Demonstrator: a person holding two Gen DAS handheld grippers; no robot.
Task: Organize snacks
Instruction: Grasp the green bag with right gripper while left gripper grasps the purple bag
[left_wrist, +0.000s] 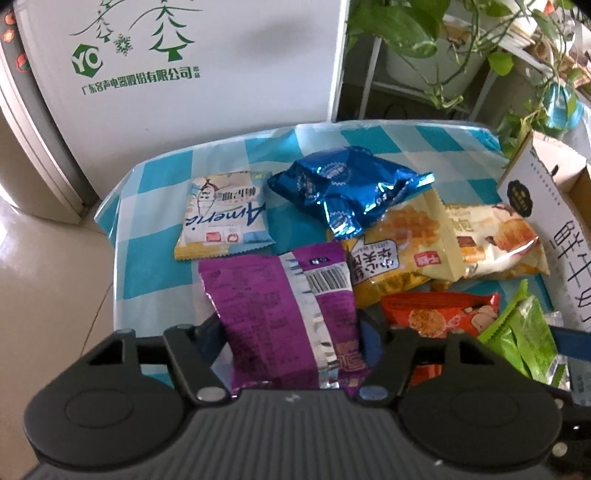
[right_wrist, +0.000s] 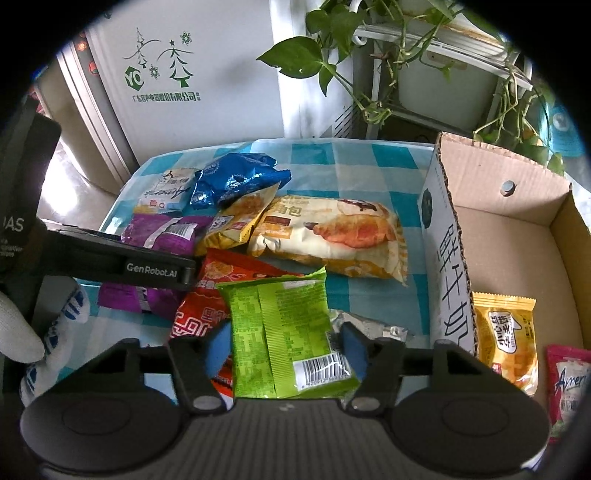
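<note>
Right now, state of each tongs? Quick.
Left tongs: closed on the purple snack packet.
Right tongs: closed on the green snack packet.

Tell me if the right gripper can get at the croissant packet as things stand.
Probably not yet: the right gripper is shut on the green snack packet. The croissant packet itself lies uncovered beside the cardboard box.

Both wrist cameras sat low behind their own fingers, looked forward and slightly down across the checked tablecloth (left_wrist: 155, 177) toward the white appliance (left_wrist: 207, 74), and stood close to the snacks; the 2 views shared the blue packet (left_wrist: 343, 188) (right_wrist: 236, 181), with the cardboard box (right_wrist: 517, 229) fuller in the right view
</note>
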